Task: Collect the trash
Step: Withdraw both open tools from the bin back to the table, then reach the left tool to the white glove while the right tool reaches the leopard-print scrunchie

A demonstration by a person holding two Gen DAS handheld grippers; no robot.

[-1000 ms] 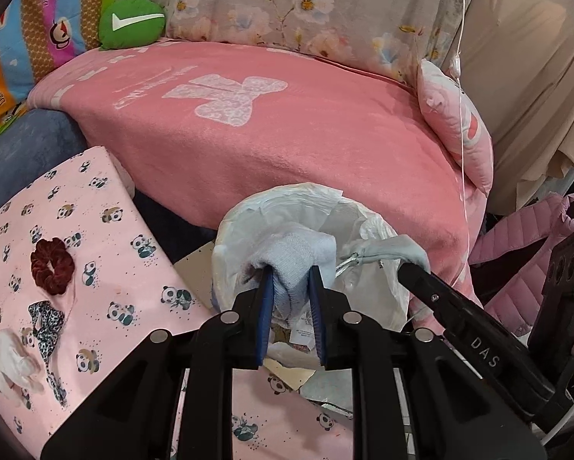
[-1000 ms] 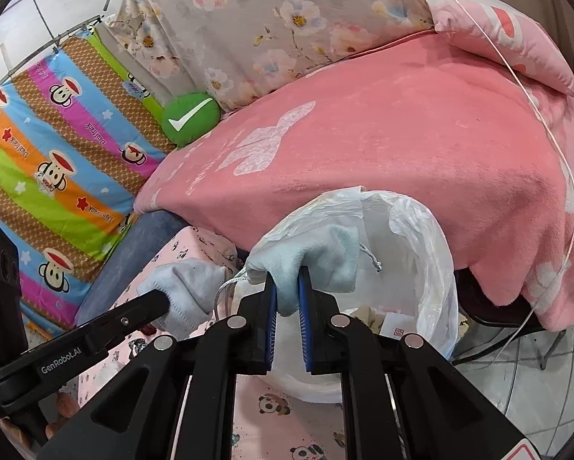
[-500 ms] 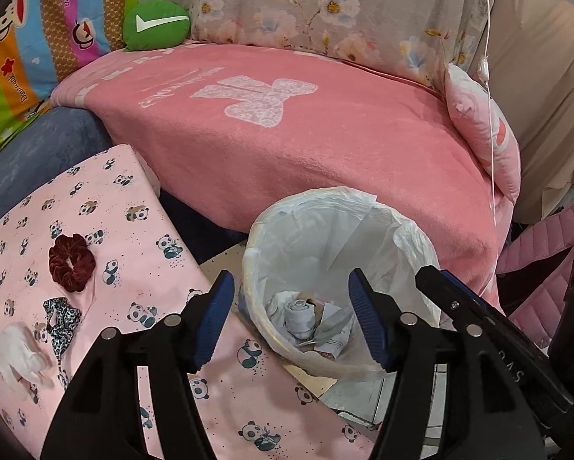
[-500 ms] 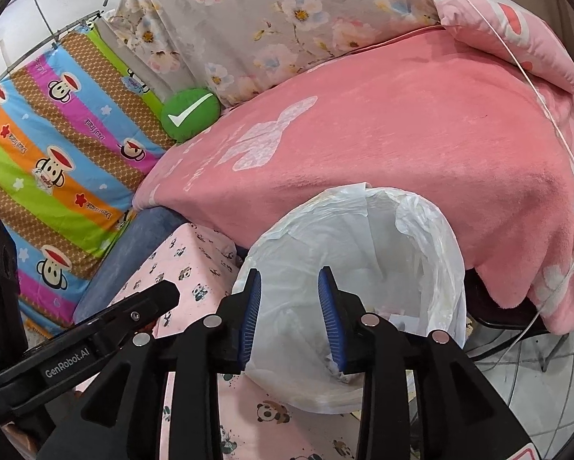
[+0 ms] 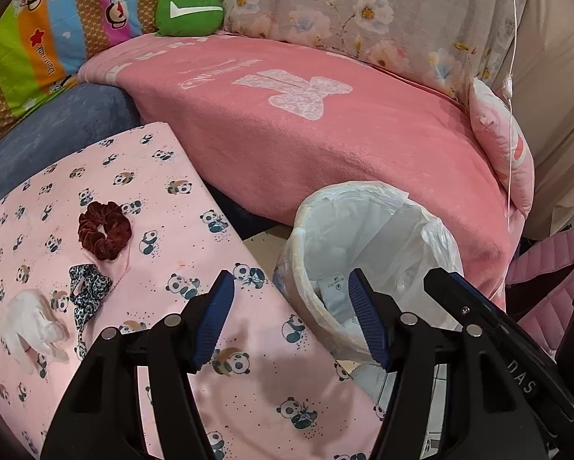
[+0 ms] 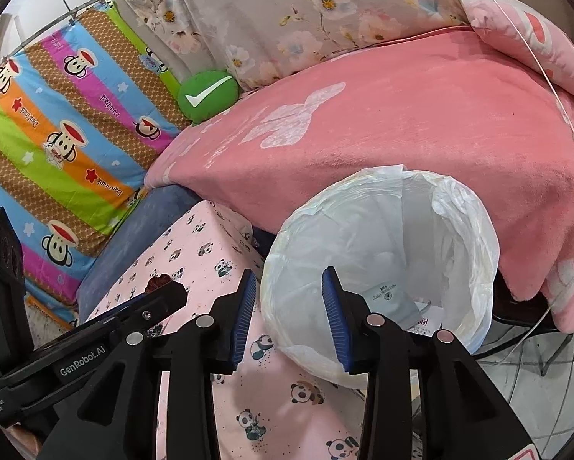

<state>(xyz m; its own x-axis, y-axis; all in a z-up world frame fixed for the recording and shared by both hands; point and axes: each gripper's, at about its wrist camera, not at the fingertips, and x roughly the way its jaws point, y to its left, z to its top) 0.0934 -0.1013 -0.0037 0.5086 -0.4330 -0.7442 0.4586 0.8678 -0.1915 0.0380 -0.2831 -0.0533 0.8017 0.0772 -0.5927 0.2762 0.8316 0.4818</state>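
A bin lined with a white bag (image 5: 363, 230) (image 6: 382, 230) stands on the floor between the pink sofa and a table covered in panda-print cloth (image 5: 164, 199). In it lies a pale grey-blue cloth with a label (image 6: 392, 301) (image 5: 331, 295). My left gripper (image 5: 291, 281) is open and holds nothing; it hovers over the table's edge by the bin's left rim. My right gripper (image 6: 290, 278) hangs over the same rim, its jaws opening with nothing between them. On the cloth lie a crumpled white tissue (image 5: 33, 326), a dark red scrunchie (image 5: 104, 230) and a leopard-print hair tie (image 5: 87, 291).
A pink blanket (image 5: 325, 134) covers the sofa behind the bin, with a green check-mark cushion (image 5: 189, 11) and a pink pillow (image 5: 501, 145). A thin white cord (image 5: 511, 115) hangs at the right. A pink quilted item (image 5: 547, 287) sits right of the bin. Tiled floor (image 6: 528, 364) shows nearby.
Both grippers let go of the pale blue cloth, which dropped into the bin. Both then opened and shifted left toward the table, so the bin now sits further right in view.
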